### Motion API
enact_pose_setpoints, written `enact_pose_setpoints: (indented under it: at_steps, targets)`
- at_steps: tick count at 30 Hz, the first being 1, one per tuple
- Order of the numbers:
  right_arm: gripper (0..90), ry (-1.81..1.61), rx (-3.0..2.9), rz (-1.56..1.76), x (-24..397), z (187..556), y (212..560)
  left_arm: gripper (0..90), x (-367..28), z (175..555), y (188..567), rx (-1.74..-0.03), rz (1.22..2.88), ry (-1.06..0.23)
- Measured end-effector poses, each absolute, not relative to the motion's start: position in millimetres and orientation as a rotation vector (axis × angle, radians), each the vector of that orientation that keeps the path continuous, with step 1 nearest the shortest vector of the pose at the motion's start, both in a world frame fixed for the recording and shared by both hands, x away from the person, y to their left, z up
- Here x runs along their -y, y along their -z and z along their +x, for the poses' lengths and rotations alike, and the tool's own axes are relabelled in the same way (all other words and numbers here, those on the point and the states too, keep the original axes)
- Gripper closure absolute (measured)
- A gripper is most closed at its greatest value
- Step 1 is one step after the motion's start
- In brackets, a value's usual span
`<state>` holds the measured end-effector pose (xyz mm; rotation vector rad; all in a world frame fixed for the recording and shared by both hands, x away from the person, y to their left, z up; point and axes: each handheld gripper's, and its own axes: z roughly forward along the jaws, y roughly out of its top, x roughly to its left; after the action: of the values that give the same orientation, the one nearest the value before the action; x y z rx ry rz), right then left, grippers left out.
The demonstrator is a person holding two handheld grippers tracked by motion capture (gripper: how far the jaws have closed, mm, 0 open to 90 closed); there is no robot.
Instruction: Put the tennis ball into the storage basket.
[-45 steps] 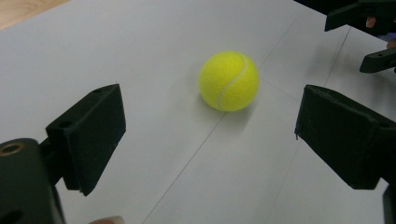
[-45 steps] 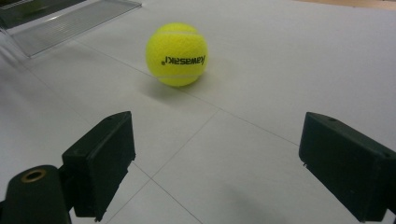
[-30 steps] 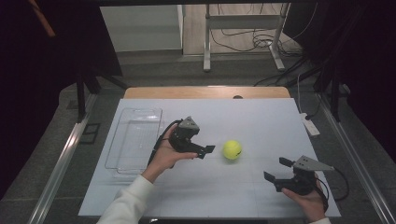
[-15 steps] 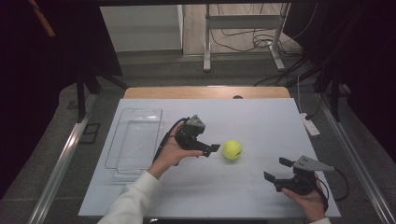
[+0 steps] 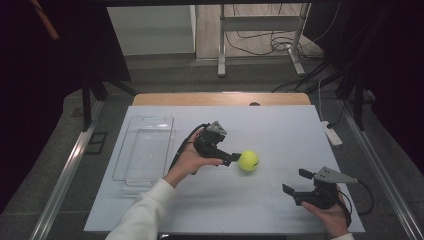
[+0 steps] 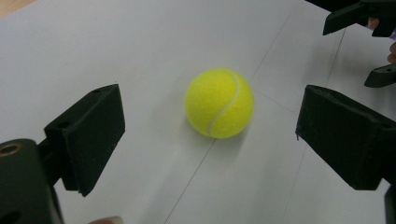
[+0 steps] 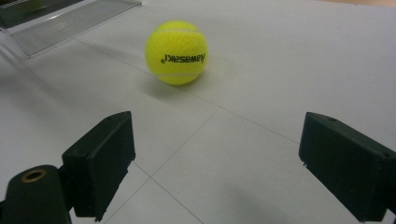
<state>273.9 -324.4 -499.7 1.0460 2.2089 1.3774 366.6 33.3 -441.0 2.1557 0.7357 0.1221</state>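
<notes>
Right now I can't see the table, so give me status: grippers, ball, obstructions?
Left gripper open, just short of tennis ball. Right gripper open, apart. Ball on table, path unobstructed.

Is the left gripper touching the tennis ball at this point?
Apart. In the left gripper view the left gripper has both jaws open, with bare table showing between each jaw and the tennis ball, which lies ahead of them.

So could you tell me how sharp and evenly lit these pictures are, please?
High view: the white table is bright, the surroundings nearly black. Left gripper view: the tennis ball is crisp with a soft shadow beneath, the near claw blocks slightly soft. Right gripper view: the ball's lettering is legible, the clear tray shows faint glare.
</notes>
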Motion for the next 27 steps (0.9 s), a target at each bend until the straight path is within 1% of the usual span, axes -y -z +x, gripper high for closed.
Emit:
enact_pose_setpoints:
  at_steps: [17,27]
  targets:
    - [10.7,-1.375,-2.211,1.048,324,274,500,5.9,-21,380,445,-0.754,2.191,-0.090]
    - [10.7,-1.374,-2.214,1.045,324,275,500,5.6,-15,386,447,-0.744,2.211,-0.068]
